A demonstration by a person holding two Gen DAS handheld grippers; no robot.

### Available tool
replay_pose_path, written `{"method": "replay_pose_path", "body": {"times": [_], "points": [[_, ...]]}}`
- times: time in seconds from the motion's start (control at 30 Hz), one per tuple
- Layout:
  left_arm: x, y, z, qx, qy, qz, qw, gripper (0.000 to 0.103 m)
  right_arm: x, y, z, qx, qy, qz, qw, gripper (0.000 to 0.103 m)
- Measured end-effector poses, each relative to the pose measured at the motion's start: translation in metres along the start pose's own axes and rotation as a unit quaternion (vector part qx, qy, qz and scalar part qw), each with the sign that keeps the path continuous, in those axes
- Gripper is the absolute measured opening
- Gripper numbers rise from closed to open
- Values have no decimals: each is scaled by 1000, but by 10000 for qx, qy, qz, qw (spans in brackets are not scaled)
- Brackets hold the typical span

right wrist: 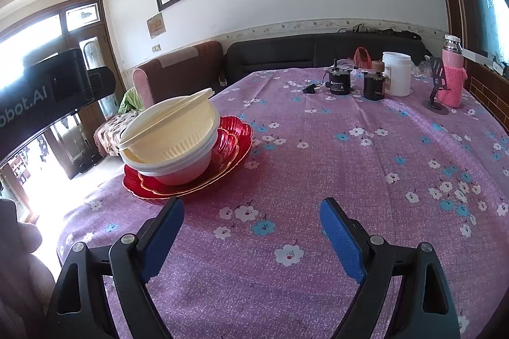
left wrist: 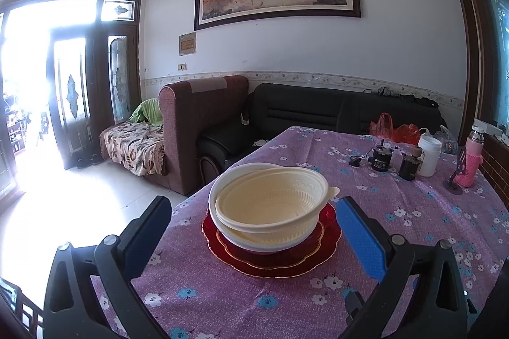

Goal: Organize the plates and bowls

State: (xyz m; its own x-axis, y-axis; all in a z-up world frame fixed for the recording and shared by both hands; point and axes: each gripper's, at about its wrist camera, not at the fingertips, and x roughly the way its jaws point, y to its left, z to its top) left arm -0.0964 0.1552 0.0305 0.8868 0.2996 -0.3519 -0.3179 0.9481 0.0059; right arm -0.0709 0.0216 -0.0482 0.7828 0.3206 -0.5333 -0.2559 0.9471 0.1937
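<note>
Two nested cream plastic bowls (left wrist: 270, 205) sit tilted on stacked red plates (left wrist: 273, 259) with scalloped gold rims, on the purple flowered tablecloth (left wrist: 413, 227). My left gripper (left wrist: 254, 231) is open, its fingers on either side of the stack and short of it, touching nothing. In the right wrist view the bowls (right wrist: 171, 138) and red plates (right wrist: 229, 141) stand at the left. My right gripper (right wrist: 253, 231) is open and empty over bare cloth, to the right of the stack. The left gripper's black body (right wrist: 47, 91) shows at the far left.
At the table's far right stand two small black motors (right wrist: 338, 83), a white jar (right wrist: 396, 73), a pink flask (right wrist: 451, 75) and a phone stand (right wrist: 435, 97). The table's left edge (left wrist: 191, 199) runs close to the stack. Sofas (left wrist: 318, 113) stand beyond.
</note>
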Motion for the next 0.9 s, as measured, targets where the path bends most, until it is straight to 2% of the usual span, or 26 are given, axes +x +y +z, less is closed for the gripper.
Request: {"method": "replay_pose_path", "body": {"times": [0.33,0.43,0.5,0.53,0.63,0.77,0.9], "points": [[-2,9,-2,-188,-88,66,9998,103,-2,6,-1,-101,-41,11,9999,91],[-12,14,-2,-290,-200,345,9988,103,-2,10,1,-198,-53,71,9998,91],[-20,13,0,-151,-374,601,9974,103,-3,14,3,-298,-88,98,9995,91],[-22,12,2,-45,-436,564,9974,103,-3,16,5,-346,-107,100,9993,91],[-23,15,9,-57,-294,261,9992,103,-3,17,10,-358,-105,151,9992,91],[-9,27,15,-308,98,-72,9995,103,-1,18,15,-315,-47,224,9992,91],[6,39,17,-407,322,35,9986,103,1,24,20,-439,-2,286,9986,91]]}}
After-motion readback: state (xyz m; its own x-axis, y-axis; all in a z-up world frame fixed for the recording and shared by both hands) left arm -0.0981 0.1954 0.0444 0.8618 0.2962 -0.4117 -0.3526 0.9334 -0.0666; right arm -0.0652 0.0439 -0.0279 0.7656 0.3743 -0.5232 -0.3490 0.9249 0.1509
